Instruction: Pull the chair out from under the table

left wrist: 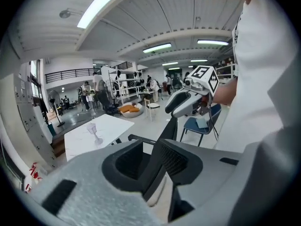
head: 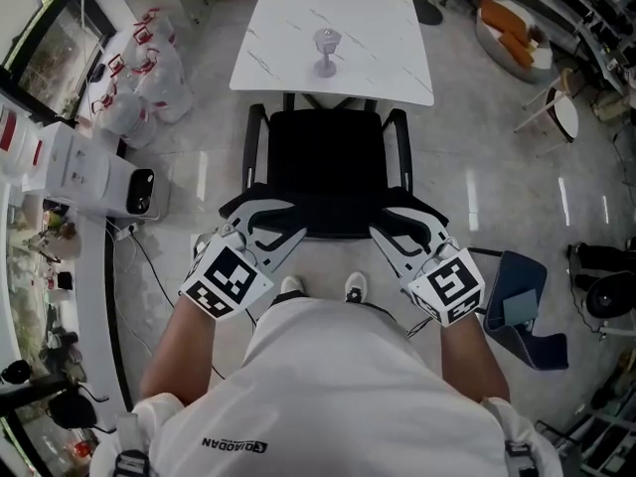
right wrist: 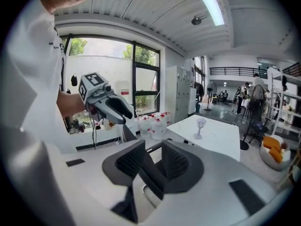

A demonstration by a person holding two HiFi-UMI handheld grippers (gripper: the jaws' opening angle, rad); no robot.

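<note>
A black office chair [head: 328, 162] stands tucked against the near side of a white marble table [head: 383, 53], its back toward me. My left gripper [head: 266, 229] straddles the left end of the backrest's top edge [head: 333, 229], and my right gripper [head: 402, 232] straddles the right end. In the left gripper view the thin black backrest [left wrist: 170, 128] runs between the ribbed pads of the left gripper [left wrist: 153, 159]. The right gripper view shows the same edge [right wrist: 146, 173] between the right gripper's [right wrist: 150, 161] pads. Both sets of jaws stand apart, and I see no firm pinch.
A glass goblet [head: 326, 50] stands on the table. White jugs [head: 139, 68] and a white appliance [head: 99, 177] line the left wall. A blue chair [head: 522, 311] stands at the right. My feet [head: 323, 286] are just behind the chair.
</note>
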